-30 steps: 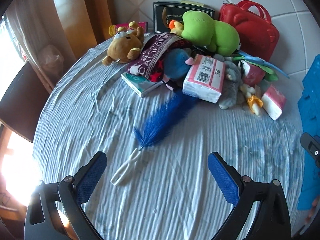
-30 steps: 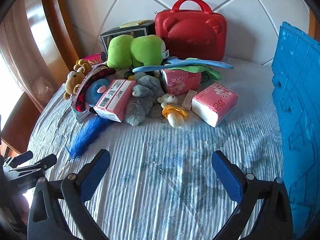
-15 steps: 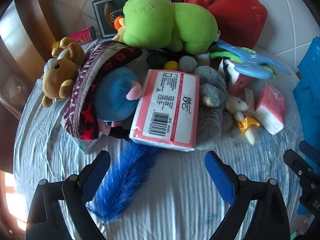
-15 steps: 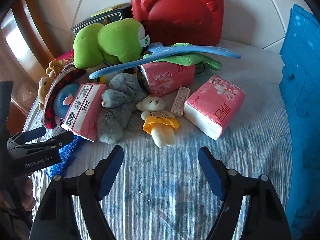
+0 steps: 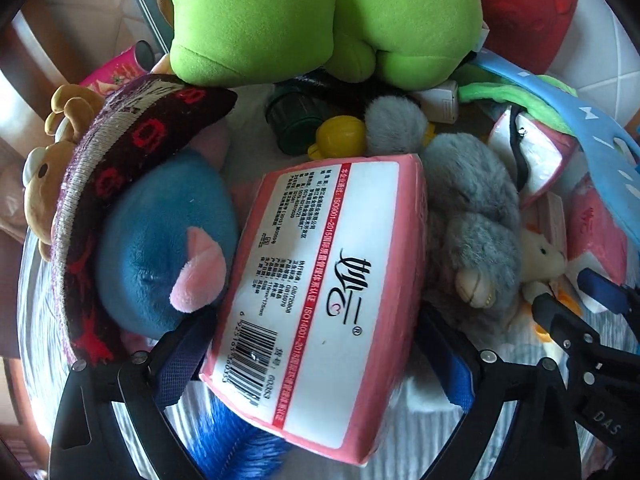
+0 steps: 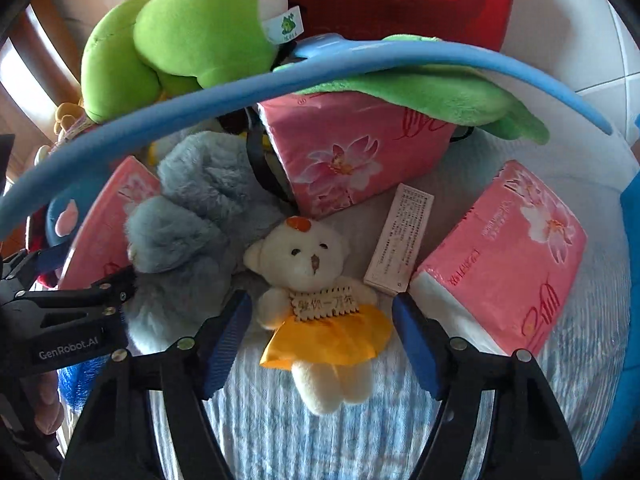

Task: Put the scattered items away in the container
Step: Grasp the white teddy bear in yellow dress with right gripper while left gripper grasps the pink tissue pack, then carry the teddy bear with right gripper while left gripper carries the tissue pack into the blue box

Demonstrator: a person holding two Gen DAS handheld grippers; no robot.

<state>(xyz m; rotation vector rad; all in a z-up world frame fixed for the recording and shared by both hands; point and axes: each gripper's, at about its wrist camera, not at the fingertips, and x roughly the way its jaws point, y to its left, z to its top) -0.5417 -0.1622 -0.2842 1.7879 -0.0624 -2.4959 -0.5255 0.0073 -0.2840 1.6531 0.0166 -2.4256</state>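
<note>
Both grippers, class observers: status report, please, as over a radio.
Left gripper open, straddling pink tissue pack. Right gripper open around small white bear. Nothing gripped yet. Grey plush crowds both.

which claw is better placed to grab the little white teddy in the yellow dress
Right. The right claw is open and straddles the white teddy; the left claw flanks the pink tissue pack.

Both tongs are spread wide, the left tongs (image 5: 316, 364) low and the right tongs (image 6: 320, 340) beside them.
</note>
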